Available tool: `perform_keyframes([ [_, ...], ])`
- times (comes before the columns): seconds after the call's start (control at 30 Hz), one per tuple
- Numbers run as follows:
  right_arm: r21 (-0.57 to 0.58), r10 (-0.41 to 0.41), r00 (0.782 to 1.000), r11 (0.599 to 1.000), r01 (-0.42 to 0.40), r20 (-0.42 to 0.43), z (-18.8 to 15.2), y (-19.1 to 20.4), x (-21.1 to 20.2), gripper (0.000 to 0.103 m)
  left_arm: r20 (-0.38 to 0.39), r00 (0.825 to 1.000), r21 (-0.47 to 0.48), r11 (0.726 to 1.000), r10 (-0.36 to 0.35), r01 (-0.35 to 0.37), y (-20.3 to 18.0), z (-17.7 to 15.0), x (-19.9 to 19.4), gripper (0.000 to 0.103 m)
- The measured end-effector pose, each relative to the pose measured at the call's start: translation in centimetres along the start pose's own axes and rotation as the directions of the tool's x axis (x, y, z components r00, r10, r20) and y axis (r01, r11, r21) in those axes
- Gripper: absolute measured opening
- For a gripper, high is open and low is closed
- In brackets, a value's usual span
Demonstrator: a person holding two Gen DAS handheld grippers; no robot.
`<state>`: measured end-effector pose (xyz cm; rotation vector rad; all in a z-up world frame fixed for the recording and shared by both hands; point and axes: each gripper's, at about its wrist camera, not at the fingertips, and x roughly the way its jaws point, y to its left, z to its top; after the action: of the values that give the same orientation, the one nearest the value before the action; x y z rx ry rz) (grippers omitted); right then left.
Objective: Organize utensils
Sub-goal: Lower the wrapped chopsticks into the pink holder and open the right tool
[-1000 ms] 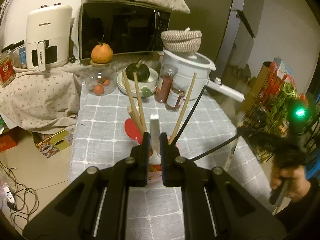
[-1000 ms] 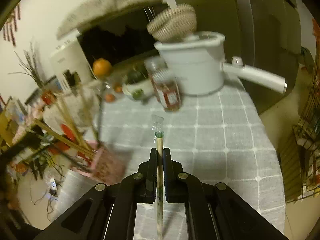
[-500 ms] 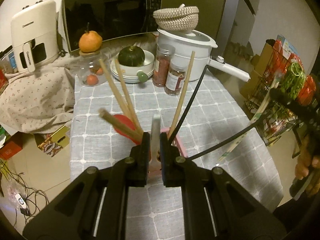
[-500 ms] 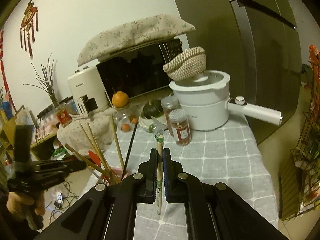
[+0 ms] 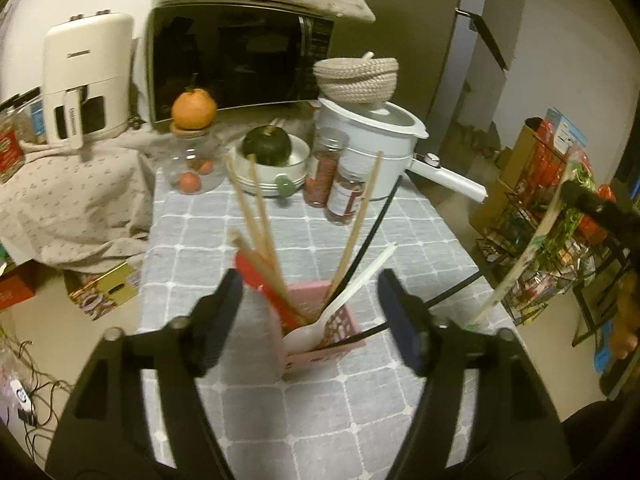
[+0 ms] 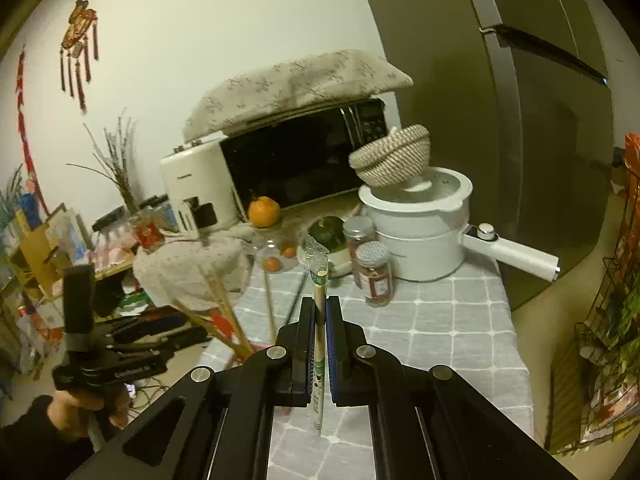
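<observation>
Lettering on the air fryer (image 5: pixel 80 80) stays unreadable.

Your right gripper's (image 6: pixel 318 312) jaws hide the middle of the wrapped chopsticks (image 6: pixel 319 344). The pink holder's (image 5: pixel 344 320) base sits behind your left gripper (image 5: pixel 310 312). The 2 spice jar (image 5: pixel 346 196) labels are too blurred to read.

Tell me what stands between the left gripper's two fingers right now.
In the left wrist view, the pink utensil holder with the white spoon stands between the opening left gripper fingers, untouched.
</observation>
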<state>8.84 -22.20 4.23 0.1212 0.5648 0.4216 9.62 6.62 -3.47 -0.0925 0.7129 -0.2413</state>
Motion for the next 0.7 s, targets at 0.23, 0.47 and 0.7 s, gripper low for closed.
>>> perform_keyframes([
  [0.23,0.032,0.078,0.995,0.996,-0.081,0.068,1.9,1.7,-2.0,0.005,-0.043,0.998,-0.064,0.997,0.045,-0.048,2.2,-1.5,-0.7,0.086],
  [0.47,0.043,0.099,0.986,0.993,-0.106,0.131,2.8,4.7,-0.1,0.005,-0.089,0.990,-0.081,0.990,0.110,-0.117,4.4,-2.8,-1.4,0.086],
  [0.7,0.054,0.074,0.990,0.995,-0.081,0.123,0.9,7.1,5.4,0.005,-0.096,0.988,-0.110,0.985,0.122,-0.132,6.0,-3.3,-2.2,0.086],
])
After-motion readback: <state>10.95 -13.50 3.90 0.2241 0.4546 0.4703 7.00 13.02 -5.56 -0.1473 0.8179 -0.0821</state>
